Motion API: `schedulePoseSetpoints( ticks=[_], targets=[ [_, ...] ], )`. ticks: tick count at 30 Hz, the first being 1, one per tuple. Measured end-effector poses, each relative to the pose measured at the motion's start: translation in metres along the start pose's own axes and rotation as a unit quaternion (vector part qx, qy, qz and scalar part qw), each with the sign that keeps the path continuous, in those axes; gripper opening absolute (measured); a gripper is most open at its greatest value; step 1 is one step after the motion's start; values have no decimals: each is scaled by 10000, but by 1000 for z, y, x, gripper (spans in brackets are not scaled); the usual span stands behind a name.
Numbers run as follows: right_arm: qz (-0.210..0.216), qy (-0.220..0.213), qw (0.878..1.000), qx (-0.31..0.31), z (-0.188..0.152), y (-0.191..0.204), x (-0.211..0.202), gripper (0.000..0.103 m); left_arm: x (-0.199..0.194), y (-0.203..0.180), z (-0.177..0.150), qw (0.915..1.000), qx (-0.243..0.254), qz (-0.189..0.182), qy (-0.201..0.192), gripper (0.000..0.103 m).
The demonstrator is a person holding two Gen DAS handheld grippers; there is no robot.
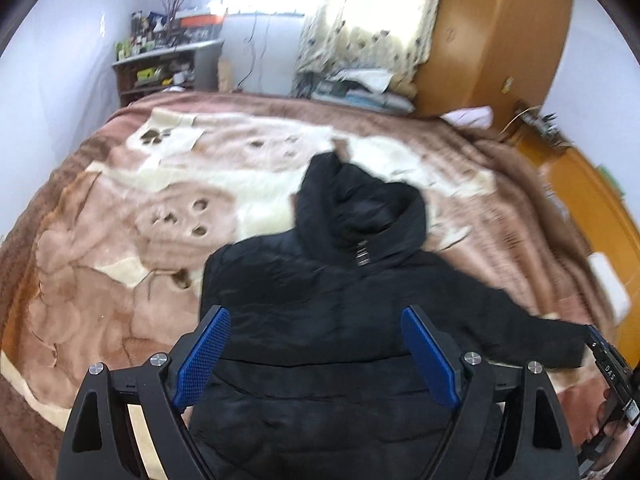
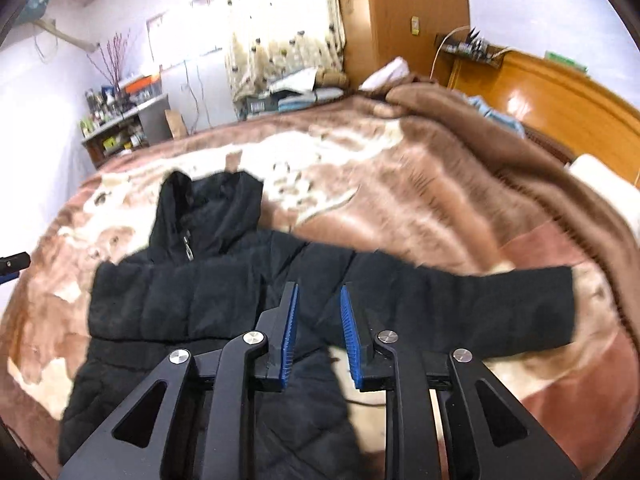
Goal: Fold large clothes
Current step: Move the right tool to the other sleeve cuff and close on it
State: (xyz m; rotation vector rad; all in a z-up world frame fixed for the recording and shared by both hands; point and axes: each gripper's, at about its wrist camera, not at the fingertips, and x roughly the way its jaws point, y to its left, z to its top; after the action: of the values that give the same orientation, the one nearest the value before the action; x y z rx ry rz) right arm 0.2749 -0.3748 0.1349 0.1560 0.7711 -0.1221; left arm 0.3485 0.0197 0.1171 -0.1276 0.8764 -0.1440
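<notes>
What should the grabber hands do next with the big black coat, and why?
Probably the right gripper should close on the sleeve and fold it across the black coat. That sleeve sticks straight out over the blanket, and both the right and the left gripper are open and empty.

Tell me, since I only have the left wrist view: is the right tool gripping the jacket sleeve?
Observer: No. The right wrist view shows the right tool open, with a narrow gap and nothing between its pads.
Operator: Where is it over the jacket?
Observer: It hovers where the sleeve meets the body of the black jacket.
Operator: Anything by the headboard?
Observer: A light blue cloth lies beside the wooden headboard.
</notes>
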Motion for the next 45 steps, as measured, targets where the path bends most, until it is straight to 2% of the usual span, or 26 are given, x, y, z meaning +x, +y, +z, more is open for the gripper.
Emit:
schedulePoseSetpoints(
  ticks=[5,7,9,12,15,18,20,24,27,31,34,40,44,45],
  targets=[
    [-290,-336,9983,-376,32,-24,-63,34,-48,-37,11,9987,140,-261,-405,88],
    [-496,-466,9968,-421,37,-37,-80,47,-54,-48,9,9981,191,-334,-483,91],
    [-629,-491,9961,-374,33,-50,-80,55,-46,-55,2,9982,79,-406,-434,92],
    [-632,-226,9977,-39,15,-73,-57,56,-17,-72,-19,9985,298,-324,-317,92],
    [-710,147,9961,501,-19,-103,-16,56,27,-80,-45,9983,371,-456,-43,92],
    [-735,535,9914,946,-57,-132,27,56,72,-83,-69,9982,421,-376,216,92],
    [-786,657,9876,1190,-75,-149,44,56,106,-80,-79,9976,190,-420,510,92],
    [-1084,751,9746,1807,-99,-186,76,56,148,-74,-90,9973,2,-345,641,92],
    [-1275,775,9677,2034,-109,-205,94,56,173,-69,-97,9968,-67,-273,746,92],
    [-1466,775,9636,2097,-114,-217,115,56,200,-66,-102,9961,-78,-175,865,92],
    [-1606,748,9611,2121,-115,-224,133,56,215,-70,-106,9951,-37,-264,954,92],
    [-1449,593,9605,2300,-113,-231,150,56,226,-79,-111,9950,305,-209,929,92],
    [-1359,511,9535,2640,-112,-238,152,56,225,-76,-111,9947,260,-332,937,92],
    [-1351,476,9540,2635,-111,-237,151,53,224,-73,-110,9946,214,-370,946,92]
  ],
)
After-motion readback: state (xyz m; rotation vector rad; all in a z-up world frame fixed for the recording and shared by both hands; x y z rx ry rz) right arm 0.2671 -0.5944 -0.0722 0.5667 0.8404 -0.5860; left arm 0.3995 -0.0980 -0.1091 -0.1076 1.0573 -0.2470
